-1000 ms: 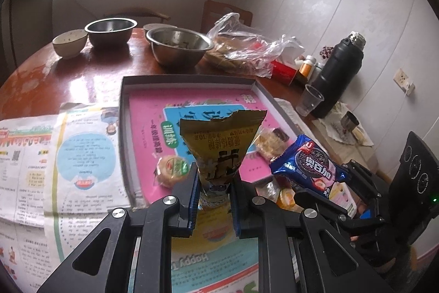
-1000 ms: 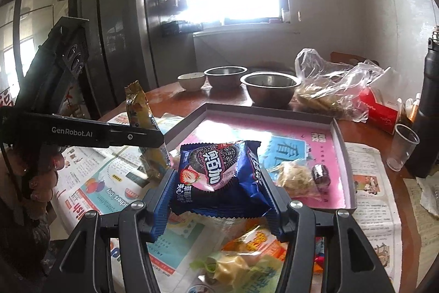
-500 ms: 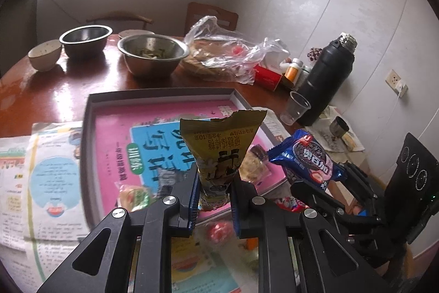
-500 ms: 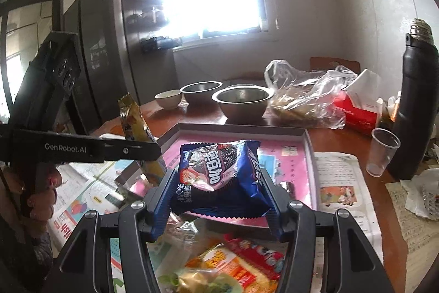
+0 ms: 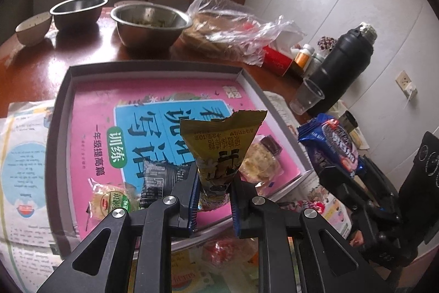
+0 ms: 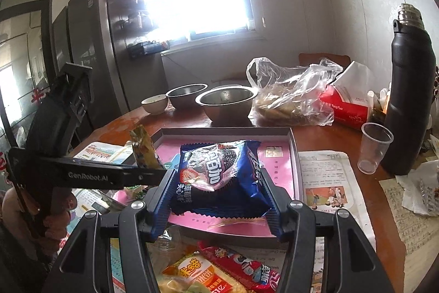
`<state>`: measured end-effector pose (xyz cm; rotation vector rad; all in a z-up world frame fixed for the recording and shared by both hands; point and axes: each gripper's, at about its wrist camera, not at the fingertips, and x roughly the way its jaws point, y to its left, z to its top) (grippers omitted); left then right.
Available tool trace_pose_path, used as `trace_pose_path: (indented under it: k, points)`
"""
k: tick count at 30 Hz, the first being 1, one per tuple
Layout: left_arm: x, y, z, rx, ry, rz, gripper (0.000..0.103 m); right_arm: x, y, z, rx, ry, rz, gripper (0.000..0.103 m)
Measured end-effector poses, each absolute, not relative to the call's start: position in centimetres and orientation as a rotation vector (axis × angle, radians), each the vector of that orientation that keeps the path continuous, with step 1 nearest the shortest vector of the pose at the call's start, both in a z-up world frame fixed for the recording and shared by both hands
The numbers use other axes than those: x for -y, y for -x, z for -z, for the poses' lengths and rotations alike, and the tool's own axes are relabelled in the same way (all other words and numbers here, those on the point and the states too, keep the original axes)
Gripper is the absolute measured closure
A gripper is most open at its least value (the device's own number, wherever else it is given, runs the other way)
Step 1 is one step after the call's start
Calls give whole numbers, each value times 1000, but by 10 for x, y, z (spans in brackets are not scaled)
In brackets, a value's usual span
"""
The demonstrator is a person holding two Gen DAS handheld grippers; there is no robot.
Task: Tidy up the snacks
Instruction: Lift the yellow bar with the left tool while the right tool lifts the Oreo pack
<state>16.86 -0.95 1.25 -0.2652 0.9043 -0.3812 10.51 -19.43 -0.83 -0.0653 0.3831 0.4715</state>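
My left gripper [image 5: 213, 183] is shut on a yellow snack packet [image 5: 219, 144] and holds it upright over the near edge of a grey tray with a pink lining [image 5: 63, 100]. My right gripper [image 6: 218, 183] is shut on a blue cookie packet [image 6: 219, 177], held over the tray's near edge [image 6: 297, 155]; that packet also shows in the left wrist view [image 5: 333, 142]. In the tray lie a black packet [image 5: 162, 177], a round green-labelled cake [image 5: 112, 202] and clear-wrapped pastries [image 5: 260, 161]. Loose snacks [image 6: 219, 271] lie on newspaper below the right gripper.
Two steel bowls [image 5: 151, 21] and a small ceramic bowl [image 5: 33, 28] stand at the table's far side. A plastic bag of bread [image 5: 230, 29], a red tissue box [image 6: 348, 106], a black thermos [image 6: 408, 111] and a clear plastic cup [image 6: 374, 147] stand at the right.
Both grippers have moved forward and up over the tray's near edge, each still holding its packet. The tray now looks closer and a black packet has come into the left wrist view.
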Motion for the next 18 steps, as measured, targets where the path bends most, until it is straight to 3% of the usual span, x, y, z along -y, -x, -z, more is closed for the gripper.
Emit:
trace_pose_path:
  k: [18]
  points:
    - [6, -179, 5, -953, 255, 354, 83, 184, -128, 32, -458, 63, -490, 45]
